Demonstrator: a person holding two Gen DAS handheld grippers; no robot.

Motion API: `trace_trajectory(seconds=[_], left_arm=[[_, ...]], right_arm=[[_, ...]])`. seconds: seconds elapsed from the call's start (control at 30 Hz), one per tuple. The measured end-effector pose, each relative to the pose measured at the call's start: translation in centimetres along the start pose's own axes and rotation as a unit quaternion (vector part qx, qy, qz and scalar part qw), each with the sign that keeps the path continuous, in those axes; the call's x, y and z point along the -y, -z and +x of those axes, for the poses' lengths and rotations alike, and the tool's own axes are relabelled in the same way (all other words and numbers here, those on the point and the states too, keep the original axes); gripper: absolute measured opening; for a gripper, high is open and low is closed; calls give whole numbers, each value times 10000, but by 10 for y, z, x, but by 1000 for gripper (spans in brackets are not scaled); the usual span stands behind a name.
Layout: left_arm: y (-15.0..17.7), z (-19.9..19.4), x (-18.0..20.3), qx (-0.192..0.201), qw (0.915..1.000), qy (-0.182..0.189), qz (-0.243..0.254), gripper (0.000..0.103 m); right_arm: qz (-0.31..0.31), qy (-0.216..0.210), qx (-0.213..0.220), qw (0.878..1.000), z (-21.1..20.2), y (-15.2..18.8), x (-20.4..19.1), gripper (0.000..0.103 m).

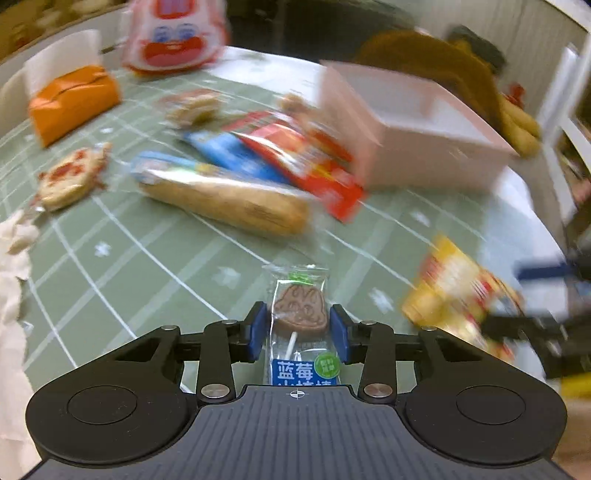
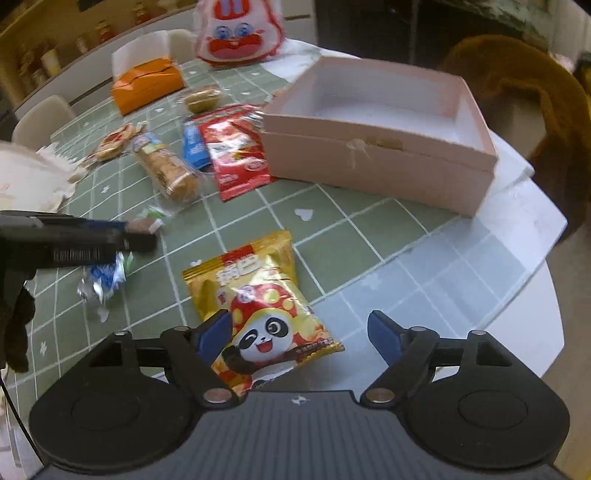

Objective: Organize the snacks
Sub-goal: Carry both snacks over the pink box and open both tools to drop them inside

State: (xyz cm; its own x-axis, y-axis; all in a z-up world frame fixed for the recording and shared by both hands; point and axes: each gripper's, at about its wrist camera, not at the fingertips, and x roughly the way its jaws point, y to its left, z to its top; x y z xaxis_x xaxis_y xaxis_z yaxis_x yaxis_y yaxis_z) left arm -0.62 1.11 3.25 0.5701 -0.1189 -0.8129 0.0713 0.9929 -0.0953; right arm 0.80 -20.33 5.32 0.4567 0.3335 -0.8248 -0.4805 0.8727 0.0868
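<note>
My left gripper [image 1: 298, 325] is shut on a wrapped brown lollipop [image 1: 301, 314] with a blue label, held above the green checked tablecloth [image 1: 147, 266]. In the right wrist view the left gripper [image 2: 140, 230] shows at the left edge with the lollipop [image 2: 142, 223]. My right gripper [image 2: 301, 334] is open, its jaws either side of the lower end of a yellow panda snack bag [image 2: 258, 302] lying on the cloth. The open pink box [image 2: 376, 147] stands behind it, empty. It also shows in the left wrist view [image 1: 406, 125].
A biscuit roll [image 2: 166, 168], a blue pack [image 2: 194, 146] and a red pack [image 2: 234, 155] lie left of the box. An orange tissue box [image 2: 147, 86], a rabbit bag [image 2: 238, 33], round cookies [image 2: 114, 142] and a crumpled wrapper [image 2: 103, 280] are around. The table edge [image 2: 535, 280] curves at the right.
</note>
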Motion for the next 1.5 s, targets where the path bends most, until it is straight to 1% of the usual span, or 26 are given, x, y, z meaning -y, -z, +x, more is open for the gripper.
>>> trace_trajectory(seconds=[0.07,0.13,0.23,0.4,0.5,0.57,0.6,0.63,0.77,0.8,0.83,0.9,0.93,1.03,1.1,1.17,1.2,1.23,1.3,1.33,1.37,1.43,1.5], left_arm=[[8,-4,9,-23,9999,51,120,42],[10,-5,14,-47,9999,40,110,42],[9,-3,17,-88,9999,-29,76,43],[10,-3,20,-93,9999,-65,94,43],[10,-3,18,-82,9999,-64,64,41],[10,-3,17,-86,9999,-43,45,43],[10,-3,17,-91,9999,-50,39,43],[10,-3,18,-95,9999,-66,44,43],[11,-3,29,-111,9994,-282,175,43],[11,-3,33,-106,9994,-266,176,42],[11,-5,34,-75,9998,-147,119,41],[5,-14,36,102,9995,274,-127,41],[-2,-22,38,249,9988,391,-169,41],[-45,-60,46,983,9935,581,-5,41],[-86,-91,50,1622,9846,632,163,41],[-127,-113,51,2032,9768,628,232,41],[-148,-119,51,2170,9738,642,206,42],[-164,-122,50,2223,9726,654,187,42],[-201,-112,51,2004,9765,760,237,42],[-212,-102,53,1914,9778,816,246,42],[-221,-89,54,1830,9792,853,216,42],[-227,-61,54,1678,9810,971,79,43],[-227,-20,49,1475,9801,1310,-211,43]], right_arm=[[-252,-139,-44,9996,-2,-1,-5,81],[-394,-213,-83,9990,-1,-4,-10,81],[-495,-213,-117,9985,7,-11,-15,81],[-575,-244,-378,9973,30,-18,-21,82],[-654,-155,-291,9973,34,-20,-26,83],[-671,-122,-284,9973,34,-20,-28,80],[-721,-76,-285,9970,32,-19,-28,73],[-799,-12,-295,9964,31,-18,-28,70],[-742,-120,-449,9962,21,-11,-13,66],[-655,-154,-478,9966,18,-10,-6,63],[-539,-180,-476,9973,12,-10,2,61],[-390,-199,-336,9985,-3,-14,15,61],[-342,-193,-206,9990,-14,-19,21,61],[-249,-155,441,9986,-65,-50,40,61],[-202,-43,992,9949,-104,-80,51,61],[-106,144,1443,9894,-138,-115,62,61],[-50,196,1561,9875,-149,-132,67,61],[12,229,1658,9859,-159,-150,73,61],[72,316,1782,9835,-169,-178,81,61],[111,391,1803,9828,-170,-190,85,61],[190,469,1773,9829,-168,-202,89,61],[365,488,1655,9843,-155,-216,98,61],[559,435,1483,9864,-134,-224,106,61]])
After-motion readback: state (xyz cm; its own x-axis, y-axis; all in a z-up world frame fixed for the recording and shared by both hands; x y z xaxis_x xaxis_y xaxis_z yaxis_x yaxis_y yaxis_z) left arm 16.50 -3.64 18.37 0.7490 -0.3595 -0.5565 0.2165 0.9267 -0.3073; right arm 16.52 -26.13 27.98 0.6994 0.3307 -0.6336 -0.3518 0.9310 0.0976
